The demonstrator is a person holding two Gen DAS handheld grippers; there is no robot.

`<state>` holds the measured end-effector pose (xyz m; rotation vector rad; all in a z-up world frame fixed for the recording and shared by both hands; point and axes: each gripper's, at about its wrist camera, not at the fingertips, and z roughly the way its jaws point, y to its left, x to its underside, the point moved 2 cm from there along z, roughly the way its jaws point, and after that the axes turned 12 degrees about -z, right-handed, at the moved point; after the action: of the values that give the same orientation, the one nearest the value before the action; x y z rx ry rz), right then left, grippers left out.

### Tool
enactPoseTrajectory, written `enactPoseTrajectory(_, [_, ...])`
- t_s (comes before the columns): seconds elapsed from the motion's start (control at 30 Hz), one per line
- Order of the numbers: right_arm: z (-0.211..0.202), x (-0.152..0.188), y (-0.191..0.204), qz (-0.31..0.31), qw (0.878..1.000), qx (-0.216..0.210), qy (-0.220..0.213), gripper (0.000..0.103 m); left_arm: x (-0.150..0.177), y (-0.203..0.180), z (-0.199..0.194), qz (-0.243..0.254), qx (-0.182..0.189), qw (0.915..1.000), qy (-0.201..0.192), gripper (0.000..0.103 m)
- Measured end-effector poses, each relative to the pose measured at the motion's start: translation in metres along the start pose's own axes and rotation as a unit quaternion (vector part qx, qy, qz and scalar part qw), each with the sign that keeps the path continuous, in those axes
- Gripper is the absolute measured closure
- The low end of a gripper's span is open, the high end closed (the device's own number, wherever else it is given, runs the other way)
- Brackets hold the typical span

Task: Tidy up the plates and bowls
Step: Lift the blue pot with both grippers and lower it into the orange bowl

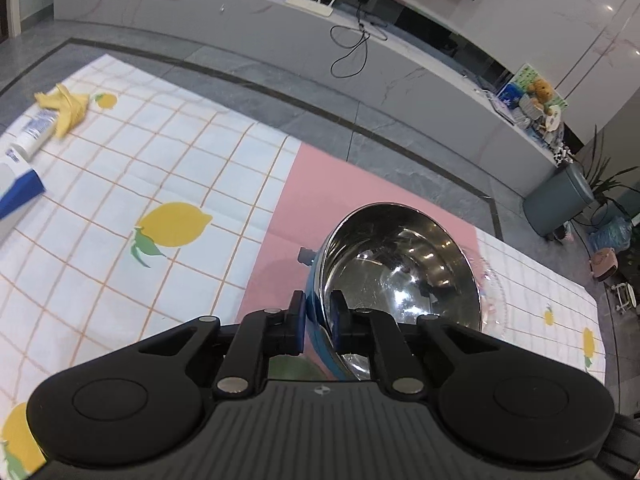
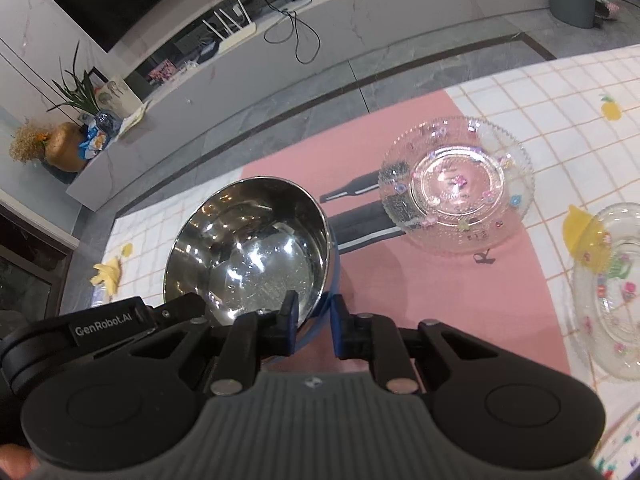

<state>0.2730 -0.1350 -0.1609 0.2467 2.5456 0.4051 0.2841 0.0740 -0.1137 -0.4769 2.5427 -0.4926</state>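
Steel bowl (image 1: 400, 264), blue outside, is pinched at opposite rims by your left gripper (image 1: 318, 318) and right gripper (image 2: 314, 322), both nearly closed on it above the pink mat (image 2: 440, 292), so I judge sorting barely begun: two glass plates (image 2: 456, 180) lie apart, unstacked.

"GenRobot.AI" on left tongs (image 2: 224, 310)

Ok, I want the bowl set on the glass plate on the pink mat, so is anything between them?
Nothing visible does: only bare mat with a flat dark print lies between the bowl and the plate.
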Motion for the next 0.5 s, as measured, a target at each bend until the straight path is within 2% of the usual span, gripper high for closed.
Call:
enactPoseTrajectory(0.3, [-0.068, 0.018, 0.031, -0.023, 0.999, -0.021, -0.031, 0.088, 0.015, 0.004, -0.072, -0.001, 0.004, 0.9993, -0.038, 0.090])
enactPoseTrajectory(0.5, [-0.113, 0.043, 0.048, -0.037, 0.997, -0.043, -0.053, 0.088, 0.033, 0.013, -0.120, -0.001, 0.014, 0.9973, -0.072, 0.090])
